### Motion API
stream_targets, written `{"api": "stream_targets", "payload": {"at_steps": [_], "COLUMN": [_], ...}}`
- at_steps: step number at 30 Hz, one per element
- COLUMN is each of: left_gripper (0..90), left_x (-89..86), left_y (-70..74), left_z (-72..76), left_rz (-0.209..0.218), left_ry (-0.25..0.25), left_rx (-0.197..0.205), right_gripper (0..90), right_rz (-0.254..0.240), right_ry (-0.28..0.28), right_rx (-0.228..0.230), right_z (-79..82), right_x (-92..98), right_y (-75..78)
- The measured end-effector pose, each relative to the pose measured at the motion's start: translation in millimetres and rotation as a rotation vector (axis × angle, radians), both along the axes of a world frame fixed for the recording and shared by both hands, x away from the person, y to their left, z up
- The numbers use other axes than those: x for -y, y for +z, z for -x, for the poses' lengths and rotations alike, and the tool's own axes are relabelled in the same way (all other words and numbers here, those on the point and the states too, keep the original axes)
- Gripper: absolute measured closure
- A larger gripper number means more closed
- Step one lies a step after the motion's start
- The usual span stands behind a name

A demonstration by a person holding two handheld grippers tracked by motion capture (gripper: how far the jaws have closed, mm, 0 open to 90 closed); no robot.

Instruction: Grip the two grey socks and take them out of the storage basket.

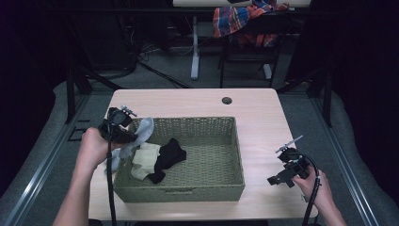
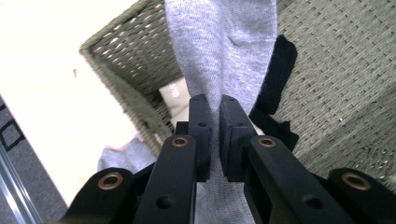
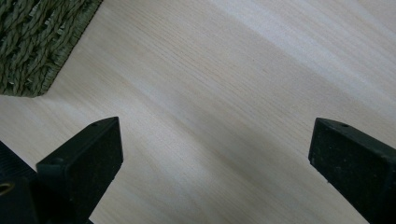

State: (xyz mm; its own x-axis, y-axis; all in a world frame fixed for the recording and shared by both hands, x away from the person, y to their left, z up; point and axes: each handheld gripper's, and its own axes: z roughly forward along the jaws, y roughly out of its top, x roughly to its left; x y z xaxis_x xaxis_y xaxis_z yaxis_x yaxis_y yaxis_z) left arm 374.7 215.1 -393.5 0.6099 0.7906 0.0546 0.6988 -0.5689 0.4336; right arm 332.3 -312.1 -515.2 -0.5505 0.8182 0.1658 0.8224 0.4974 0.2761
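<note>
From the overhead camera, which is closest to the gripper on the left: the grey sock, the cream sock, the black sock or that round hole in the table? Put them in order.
Measured from the left gripper in the high view:
1. Grey sock: clamped in its jaws, over the basket's left rim.
2. Cream sock: in the basket's left end, below the gripper.
3. Black sock: in the basket, right of the cream one.
4. Hole: on the table's far side.

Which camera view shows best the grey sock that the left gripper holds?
The left gripper view: the grey sock is close, pinched between the left gripper pads. The high view shows it small, draped over the basket edge. The right gripper view shows table and basket corner.
</note>
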Motion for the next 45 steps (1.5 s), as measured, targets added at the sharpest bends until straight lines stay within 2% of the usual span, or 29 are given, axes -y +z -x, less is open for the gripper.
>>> {"api": "stream_targets", "payload": {"at_steps": [2,3,5,6,10,14,15,18,20,23,24,28,29,30,31,33,34,35,36,37,38,44,45], "left_gripper": [85.3,85.3,85.3,85.3,85.3,85.3,85.3,85.3,85.3,85.2,85.3,85.3,85.3,85.3,85.3,85.3,85.3,85.3,85.3,85.3,85.3,85.3,85.3], "left_x": [-5.8,-8.9,-12.7,-14.5,-21.7,-31.6,-33.5,-41.9,-45.6,-55.0,-60.1,-78.5,-82.9,-85.6,-88.9,-92.8,-94.2,-95.5,-96.2,-97.3,-98.2,-104.3,-104.8], "left_y": [2.1,3.0,4.3,4.8,5.6,5.0,4.4,2.3,1.0,0.9,-0.2,-8.1,-10.3,-11.2,-13.5,-17.3,-18.6,-20.2,-22.0,-23.1,-25.0,-35.3,-37.5], "left_z": [0.2,0.6,1.3,1.6,2.2,1.5,1.3,-0.1,-0.7,-0.9,-1.1,-4.2,-5.1,-5.8,-6.7,-7.6,-7.8,-7.9,-7.8,-7.9,-8.0,-11.9,-12.4], "left_rz": [0.002,0.003,0.003,0.003,-0.006,-0.012,-0.011,-0.021,-0.055,-0.046,-0.024,0.002,0.005,0.014,0.018,0.013,0.014,0.009,0.002,-0.002,-0.006,-0.007,-0.006], "left_ry": [0.012,0.020,0.028,0.033,0.056,0.087,0.093,0.122,0.149,0.170,0.181,0.229,0.241,0.246,0.258,0.274,0.277,0.285,0.297,0.300,0.307,0.321,0.330], "left_rx": [0.002,0.008,0.009,0.013,0.019,0.014,0.018,0.012,0.016,0.018,0.018,-0.009,-0.007,-0.009,-0.014,-0.017,-0.021,-0.026,-0.022,-0.026,-0.024,-0.048,-0.051], "right_gripper": [2.8,2.8,2.8,2.8,2.8,2.8,2.8,2.8,2.8,2.8,2.8,2.8,2.8,2.9,2.8,2.8,2.8,2.8,2.9,2.9,2.9,2.9,2.9], "right_rz": [0.001,0.051,-0.003,0.019,0.006,0.017,0.002,0.028,0.029,0.030,0.030,0.036,0.017,0.024,0.015,0.010,-0.009,0.015,0.011,0.029,0.013,0.023,0.013], "right_ry": [0.007,0.066,-0.002,0.015,0.012,0.010,-0.001,0.014,0.013,0.016,0.014,0.009,-0.002,0.015,0.014,0.012,-0.009,0.012,0.011,0.014,0.014,0.022,0.021], "right_rx": [-0.003,-0.033,0.001,-0.004,-0.005,0.002,-0.001,0.009,0.008,0.005,0.004,0.008,0.011,-0.005,0.000,-0.008,0.007,0.002,0.003,0.007,0.000,0.010,0.006], "right_z": [-0.7,-4.2,-0.4,-1.2,-1.0,-0.5,0.1,-0.4,-0.5,-0.9,-0.8,-0.5,-0.2,-2.3,-2.7,-3.0,-1.5,-2.3,-1.6,-1.2,-0.9,-1.7,-1.6], "right_x": [0.5,2.8,-0.3,0.5,0.1,0.5,-0.2,0.3,0.0,-0.1,-0.3,-1.1,-1.4,-0.4,-0.8,-1.4,-2.3,-1.4,-1.8,-1.6,-1.8,-1.6,-2.2], "right_y": [-0.6,3.4,-1.3,-0.1,-0.6,0.1,-0.2,0.9,1.1,0.5,0.7,1.1,-0.1,0.1,-1.3,-2.2,-3.1,-1.1,0.0,1.0,1.2,1.0,0.5]}}
